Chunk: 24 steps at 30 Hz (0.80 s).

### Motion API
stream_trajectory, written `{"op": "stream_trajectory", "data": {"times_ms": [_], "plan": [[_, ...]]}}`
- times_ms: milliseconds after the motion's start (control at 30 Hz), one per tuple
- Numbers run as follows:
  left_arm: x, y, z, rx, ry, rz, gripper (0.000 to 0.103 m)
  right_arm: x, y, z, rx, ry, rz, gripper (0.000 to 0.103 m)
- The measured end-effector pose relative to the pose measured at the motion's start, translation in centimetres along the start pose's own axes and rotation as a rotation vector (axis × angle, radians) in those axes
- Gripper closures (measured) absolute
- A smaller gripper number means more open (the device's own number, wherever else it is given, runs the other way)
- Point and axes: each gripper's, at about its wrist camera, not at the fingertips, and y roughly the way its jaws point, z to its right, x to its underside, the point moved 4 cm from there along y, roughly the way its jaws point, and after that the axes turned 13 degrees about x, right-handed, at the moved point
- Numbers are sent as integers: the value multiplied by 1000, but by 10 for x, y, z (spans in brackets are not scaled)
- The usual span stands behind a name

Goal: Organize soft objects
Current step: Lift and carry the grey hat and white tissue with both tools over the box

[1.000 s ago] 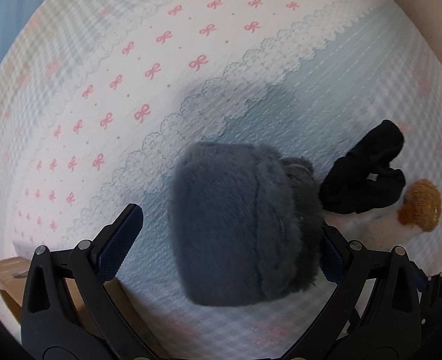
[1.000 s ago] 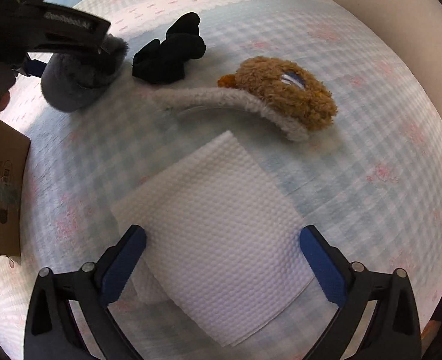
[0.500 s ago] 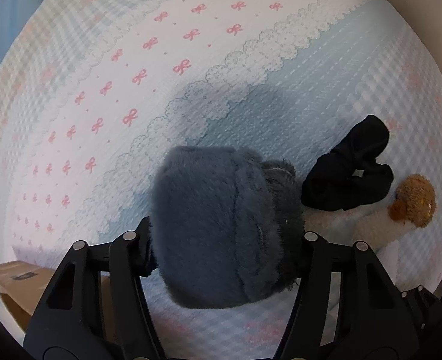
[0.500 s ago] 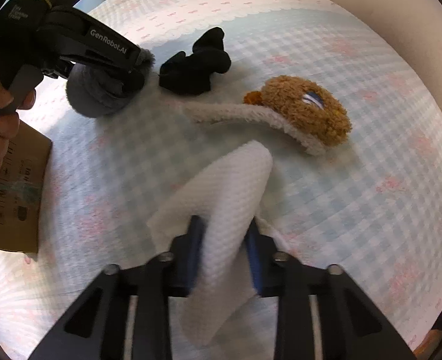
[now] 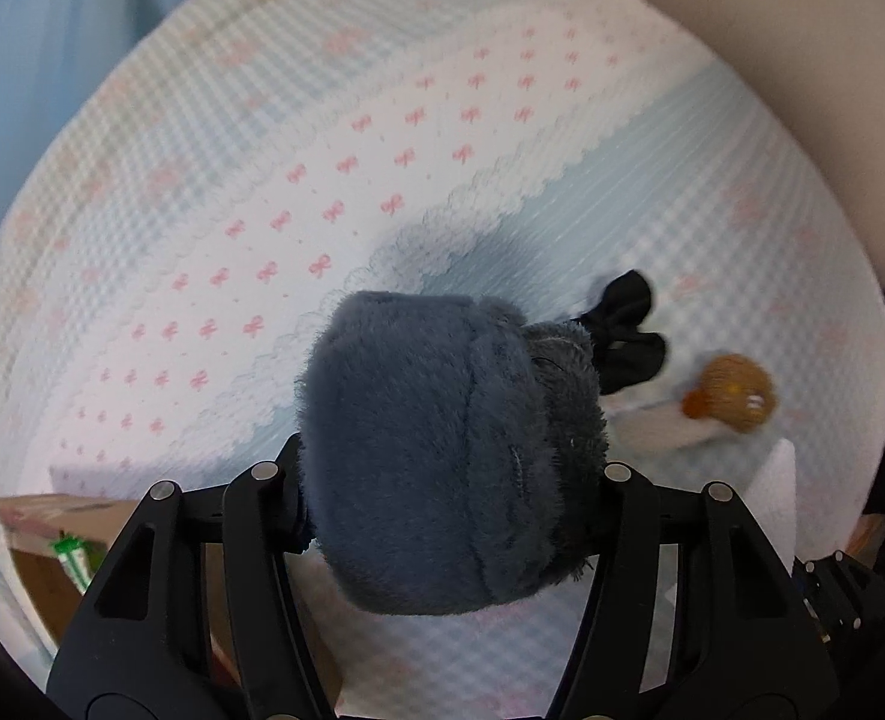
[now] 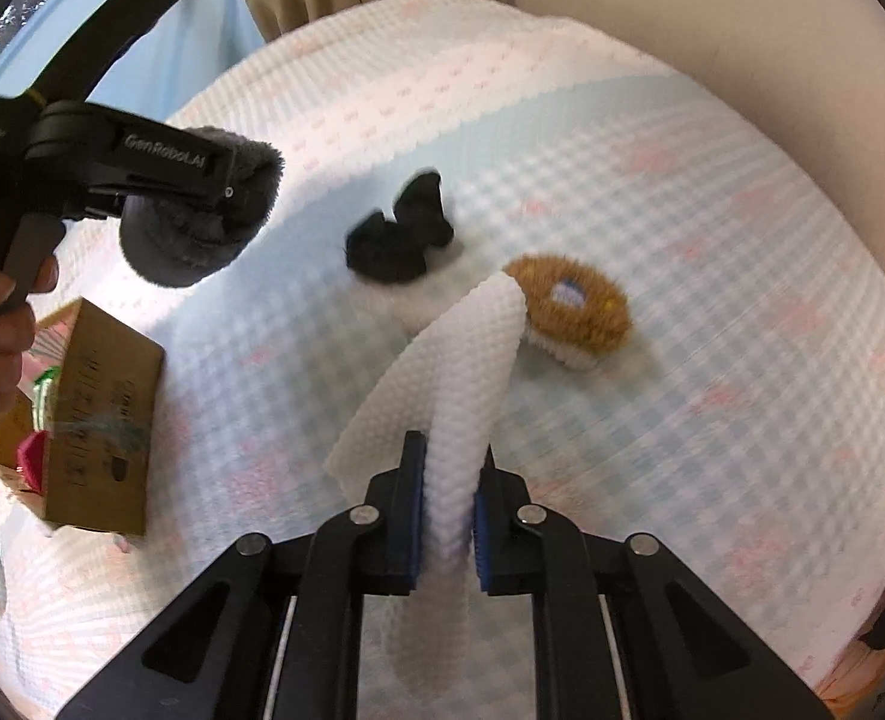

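Now the grey furry slipper [image 5: 442, 456] hangs above the bedspread [image 5: 202, 192], squeezed in the left gripper [image 5: 451, 480], while the white cloth [image 6: 466, 384] droops from the right gripper [image 6: 448, 516], pinched tight; black socks [image 6: 403, 240] lie beside a brown slipper [image 6: 580, 312].

We cannot see the left claw's [image 5: 451, 480] pads — the grey plush [image 5: 442, 450] bulges over both. That plush also covers part of the black fabric piece [image 5: 628, 330], which is motion-blurred. The brown plush toy [image 6: 574, 312] is partly behind the white cloth [image 6: 472, 378]. The print on the cardboard box [image 6: 100, 420] is too smeared to read.
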Motion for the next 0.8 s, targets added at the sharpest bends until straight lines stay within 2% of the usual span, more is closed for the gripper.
{"op": "stream_trajectory", "data": {"times_ms": [267, 400, 600, 800], "plan": [[12, -85, -9, 44, -3, 133, 47, -21, -74, -1, 24, -15, 91, 91], [33, -137, -18, 71, -31, 208, 47, -27, -114, -11, 20, -28, 138, 91], [68, -203, -49, 86, -75, 300, 47, -35, -174, -48, 5, -53, 223, 91], [116, -265, -112, 86, -148, 369, 47, -40, -225, -111, -27, -106, 290, 91]]}}
